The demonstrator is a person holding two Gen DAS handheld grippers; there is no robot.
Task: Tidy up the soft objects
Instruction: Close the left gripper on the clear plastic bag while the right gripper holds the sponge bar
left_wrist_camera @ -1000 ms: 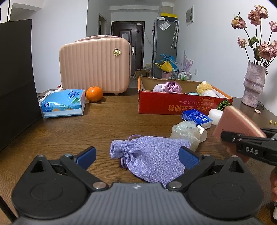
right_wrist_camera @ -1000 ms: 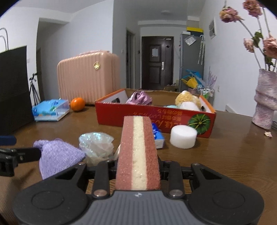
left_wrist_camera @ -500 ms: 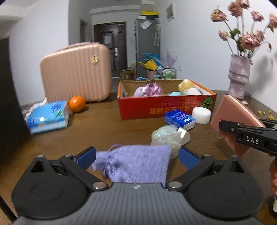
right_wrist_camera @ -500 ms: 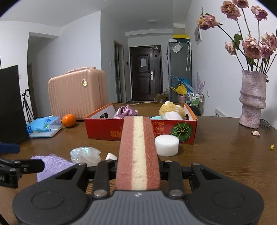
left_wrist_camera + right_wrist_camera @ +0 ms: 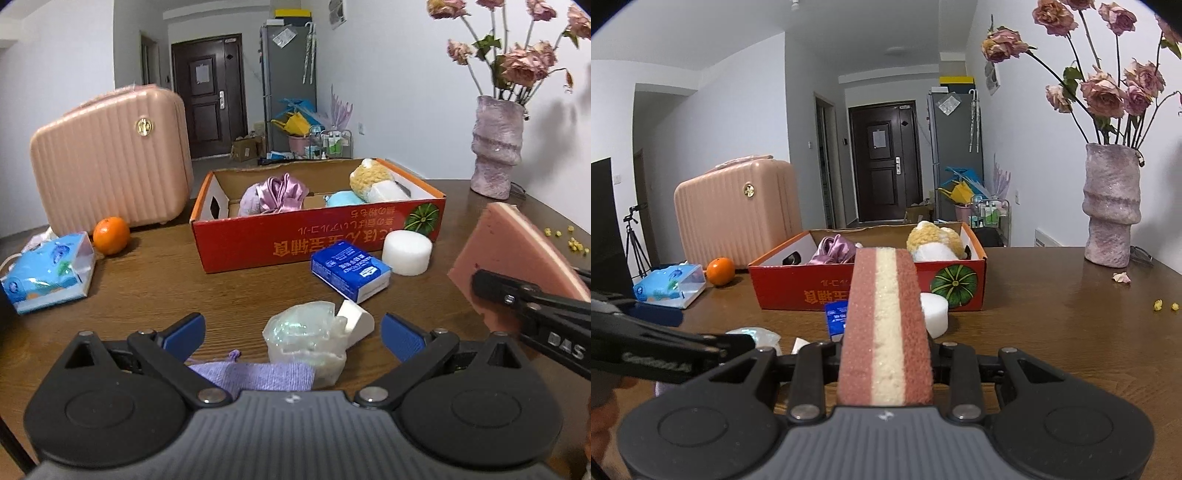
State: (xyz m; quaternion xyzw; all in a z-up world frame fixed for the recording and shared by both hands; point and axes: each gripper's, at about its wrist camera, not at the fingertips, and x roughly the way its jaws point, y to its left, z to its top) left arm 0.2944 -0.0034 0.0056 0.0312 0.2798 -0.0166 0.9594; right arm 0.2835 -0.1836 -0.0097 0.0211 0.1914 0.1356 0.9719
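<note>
Sponge (image 5: pixel 886 325) first: it's clamped edge-up in the right gripper (image 5: pixel 886 345), jaws pinched tight on its pink faces with the cream core showing between them, and most of its length sticks out ahead of the pads. It hangs on the near side of the box (image 5: pixel 871 291), clear of the table (image 5: pixel 1052 332). The risk, as I read it: with so much of it beyond the pads, that soft slab could flex or twist loose on the way over, or catch the box's front wall and fall short. The left gripper (image 5: pixel 291 330) stands wide open with nothing gripped, above the purple pouch (image 5: pixel 258 374) and the clear bag (image 5: pixel 306 339). Both lie nearer than the box. In the box are a satin bundle (image 5: pixel 275 194) and a plush toy (image 5: pixel 369 179).
</note>
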